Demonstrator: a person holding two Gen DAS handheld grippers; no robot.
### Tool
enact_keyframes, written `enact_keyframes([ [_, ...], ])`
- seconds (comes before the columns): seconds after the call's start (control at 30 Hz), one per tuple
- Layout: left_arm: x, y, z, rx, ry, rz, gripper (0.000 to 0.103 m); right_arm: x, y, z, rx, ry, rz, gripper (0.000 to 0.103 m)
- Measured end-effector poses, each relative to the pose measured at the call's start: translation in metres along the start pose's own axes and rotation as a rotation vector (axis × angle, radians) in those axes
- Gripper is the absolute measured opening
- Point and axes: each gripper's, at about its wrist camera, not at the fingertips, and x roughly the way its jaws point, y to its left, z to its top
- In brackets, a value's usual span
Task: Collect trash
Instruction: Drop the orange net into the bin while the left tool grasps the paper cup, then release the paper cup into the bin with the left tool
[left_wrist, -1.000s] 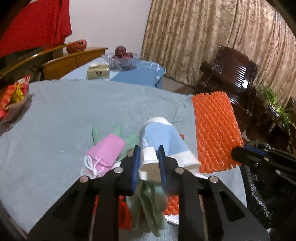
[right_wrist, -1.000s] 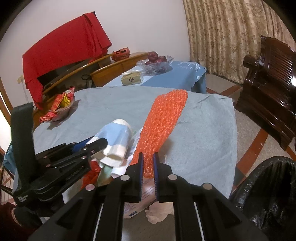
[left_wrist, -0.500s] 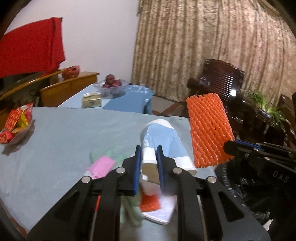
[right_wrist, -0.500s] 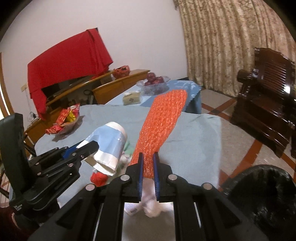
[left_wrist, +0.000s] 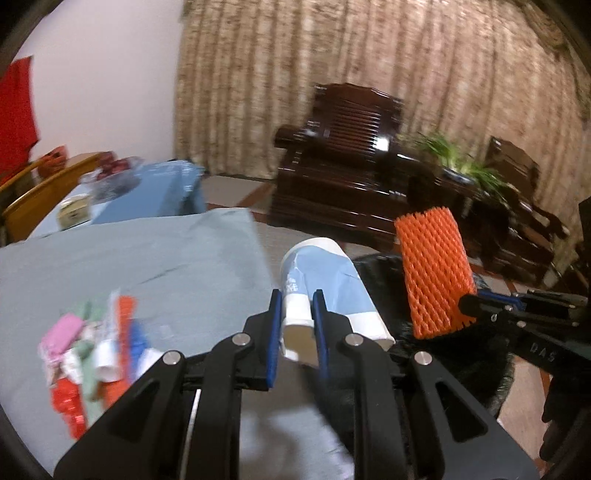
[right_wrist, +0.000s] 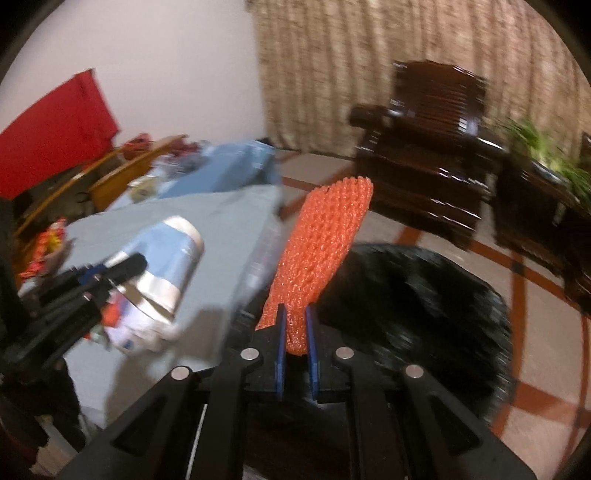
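Observation:
My left gripper (left_wrist: 297, 314) is shut on the rim of a blue and white paper cup (left_wrist: 325, 288), held in the air past the table's right edge. My right gripper (right_wrist: 295, 325) is shut on an orange foam net sleeve (right_wrist: 321, 243), which sticks up over a black trash bag (right_wrist: 417, 306). In the left wrist view the sleeve (left_wrist: 434, 273) and the bag (left_wrist: 443, 354) lie right of the cup. In the right wrist view the cup (right_wrist: 166, 258) is at the left. Both views are blurred.
A table with a grey-blue cloth (left_wrist: 129, 258) holds a pile of small trash (left_wrist: 92, 350) at its near left. A dark wooden armchair (left_wrist: 343, 166), a potted plant (left_wrist: 454, 155) and curtains stand behind. A second table with a blue cloth (left_wrist: 147, 192) is farther back.
Both grippers have lifted their items off the table and swung right, so the cup and the orange sleeve are now beside and above the black trash bag.

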Motion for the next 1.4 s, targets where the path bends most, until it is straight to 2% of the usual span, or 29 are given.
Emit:
enact_keyframes([
  [0.23, 0.050, -0.053, -0.002, 0.045, 0.057, -0.090, 0.016, 0.012, -0.048, -0.005, 0.063, 0.030, -0.050, 0.010],
  [0.3, 0.063, -0.061, -0.004, 0.047, 0.082, -0.122, 0.021, 0.017, -0.058, -0.005, 0.062, 0.034, -0.064, 0.015],
  [0.37, 0.075, -0.064, -0.007, 0.046, 0.112, -0.149, 0.033, 0.021, -0.066, -0.007, 0.063, 0.039, -0.076, 0.018],
  [0.4, 0.077, -0.064, -0.008, 0.046, 0.120, -0.158, 0.038, 0.022, -0.071, -0.008, 0.064, 0.042, -0.088, 0.027],
  [0.43, 0.081, -0.062, -0.009, 0.046, 0.130, -0.169, 0.050, 0.021, -0.074, -0.009, 0.067, 0.042, -0.097, 0.033],
  [0.47, 0.082, -0.060, -0.011, 0.044, 0.133, -0.173, 0.057, 0.020, -0.078, -0.009, 0.072, 0.040, -0.101, 0.041],
  [0.53, 0.081, -0.054, -0.014, 0.041, 0.129, -0.170, 0.063, 0.015, -0.081, -0.009, 0.074, 0.026, -0.103, 0.049],
  [0.6, 0.077, -0.046, -0.016, 0.036, 0.123, -0.153, 0.069, 0.007, -0.081, -0.009, 0.067, 0.006, -0.118, 0.068],
  [0.63, 0.072, -0.038, -0.016, 0.034, 0.115, -0.141, 0.073, 0.002, -0.082, -0.007, 0.069, -0.005, -0.122, 0.072],
  [0.7, 0.060, -0.029, -0.016, 0.032, 0.094, -0.113, 0.081, -0.007, -0.082, -0.004, 0.077, -0.029, -0.114, 0.090],
  [0.77, 0.044, -0.016, -0.014, 0.027, 0.059, -0.070, 0.088, -0.017, -0.078, 0.000, 0.087, -0.060, -0.105, 0.097],
  [0.87, 0.019, 0.008, -0.010, 0.014, 0.022, -0.006, 0.091, -0.025, -0.071, 0.007, 0.090, -0.086, -0.084, 0.097],
  [1.03, -0.022, 0.054, -0.012, -0.038, -0.022, 0.113, 0.093, -0.032, -0.029, 0.014, 0.064, -0.132, -0.025, 0.097],
  [1.2, -0.054, 0.092, -0.022, -0.086, -0.024, 0.244, 0.093, -0.025, 0.024, 0.011, 0.026, -0.161, 0.057, 0.097],
  [1.4, -0.083, 0.121, -0.049, -0.135, -0.014, 0.336, 0.093, -0.005, 0.083, -0.002, -0.052, -0.154, 0.095, 0.097],
])
